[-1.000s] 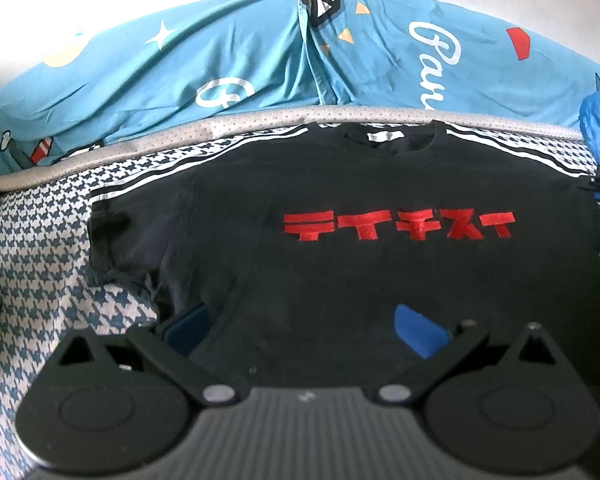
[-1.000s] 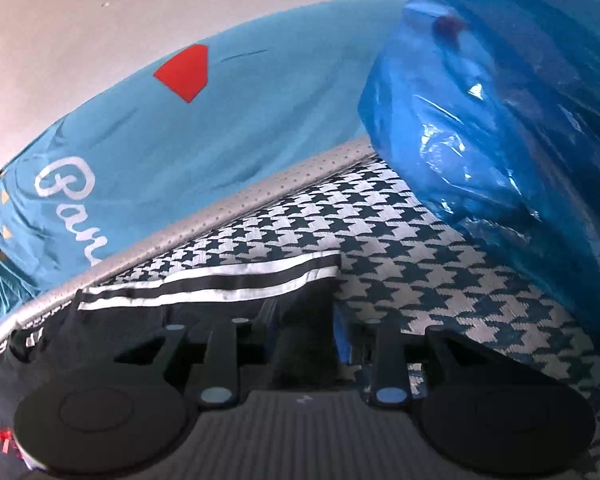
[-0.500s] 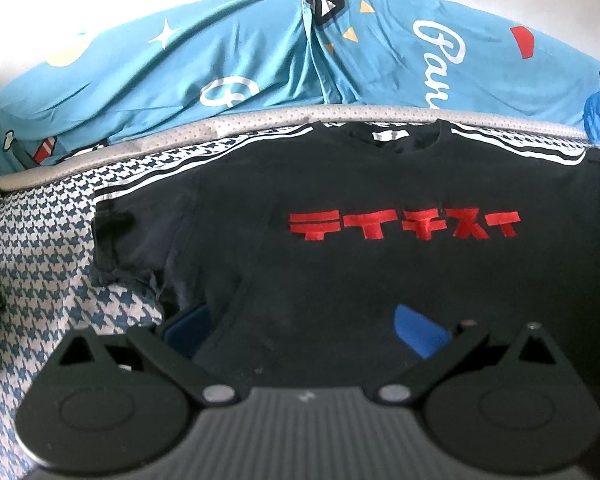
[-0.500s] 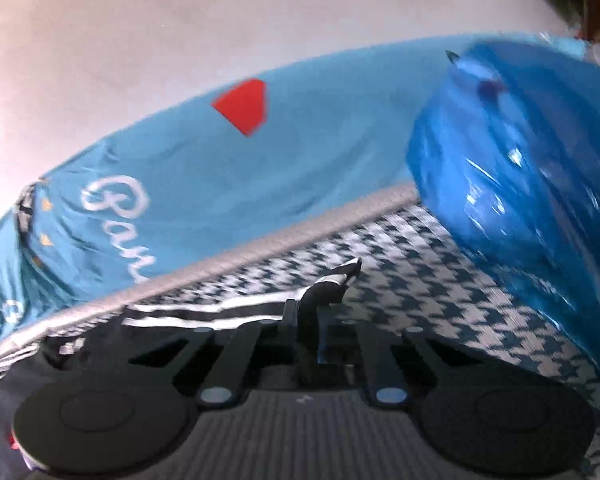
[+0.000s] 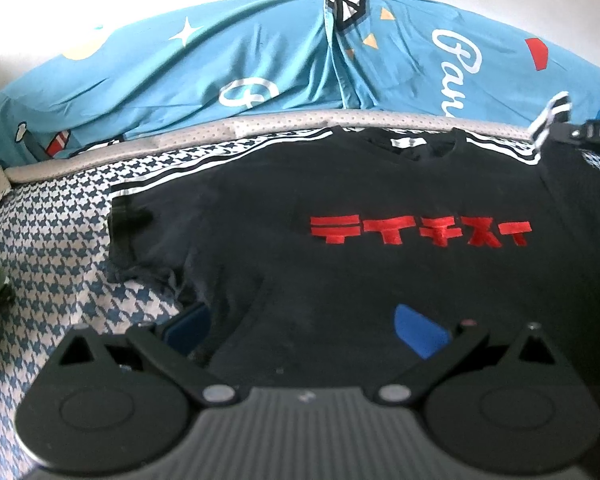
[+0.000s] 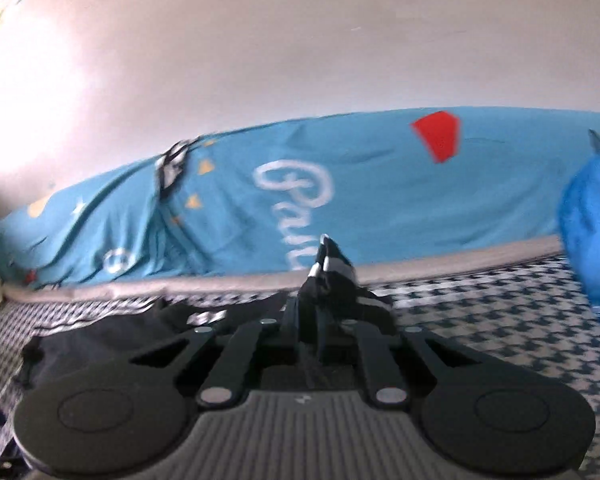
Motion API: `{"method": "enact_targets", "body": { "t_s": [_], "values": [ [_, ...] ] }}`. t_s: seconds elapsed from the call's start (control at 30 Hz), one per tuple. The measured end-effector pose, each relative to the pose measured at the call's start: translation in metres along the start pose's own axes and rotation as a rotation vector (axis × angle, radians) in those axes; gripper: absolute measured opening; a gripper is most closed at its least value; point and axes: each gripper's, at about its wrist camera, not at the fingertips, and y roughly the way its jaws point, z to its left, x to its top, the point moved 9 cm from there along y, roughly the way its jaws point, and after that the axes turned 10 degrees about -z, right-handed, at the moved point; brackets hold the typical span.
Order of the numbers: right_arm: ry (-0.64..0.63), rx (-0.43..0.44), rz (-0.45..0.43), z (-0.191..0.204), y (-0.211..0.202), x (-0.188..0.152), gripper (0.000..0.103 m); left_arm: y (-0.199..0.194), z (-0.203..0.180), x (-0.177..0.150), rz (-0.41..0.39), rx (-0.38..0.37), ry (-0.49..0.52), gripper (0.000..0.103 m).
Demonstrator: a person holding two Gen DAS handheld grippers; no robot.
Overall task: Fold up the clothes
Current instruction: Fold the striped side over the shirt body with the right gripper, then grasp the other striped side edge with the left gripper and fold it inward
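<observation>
T-shirt (image 5: 380,280) flat on bed (image 5: 60,240) | left gripper (image 5: 304,328) jaws wide apart over shirt hem, empty | right gripper (image 6: 310,296) jaws clamped on striped sleeve (image 6: 336,268), lifted off bed

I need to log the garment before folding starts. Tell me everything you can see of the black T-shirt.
The black T-shirt with red block lettering lies front up on the blue-and-white houndstooth bed cover, collar toward the blue patterned bedding. It looks like soft cotton, with white stripes along the shoulders and a white neck label. One sleeve lies flat and slightly rumpled; the other, striped, is pinched and lifted by the right hand-held gripper. The left hand-held gripper hovers open over the lower part; the hem is hidden.
</observation>
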Motion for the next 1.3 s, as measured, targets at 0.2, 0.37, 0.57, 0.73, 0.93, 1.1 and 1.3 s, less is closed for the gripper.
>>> {"method": "enact_targets", "body": {
  "t_s": [0.2,0.37,0.57,0.73,0.93,1.1,1.3],
  "values": [
    [-0.019,0.101,0.095,0.039,0.014,-0.025,0.013,0.0,0.0,0.0,0.001,-0.001,-0.004,0.103],
    [-0.017,0.166,0.114,0.047,0.011,-0.025,0.015,-0.001,0.002,0.001,-0.001,0.003,-0.012,0.103],
    [-0.005,0.102,0.106,0.023,0.008,-0.014,0.016,0.0,0.003,0.001,0.0,0.009,-0.01,0.103],
    [-0.017,0.051,0.167,0.004,0.011,-0.027,0.016,0.0,0.004,0.001,0.0,0.014,-0.009,0.103],
    [-0.059,0.034,0.278,-0.001,0.01,-0.06,0.016,0.0,0.006,0.002,0.005,0.018,-0.015,0.103],
    [-0.118,-0.001,0.325,0.008,0.006,-0.08,0.023,0.002,0.011,-0.003,0.023,0.028,-0.019,0.103],
    [-0.095,-0.028,0.338,0.013,-0.005,-0.078,0.028,0.007,0.023,-0.013,0.056,0.038,-0.032,0.103]
  ]
}}
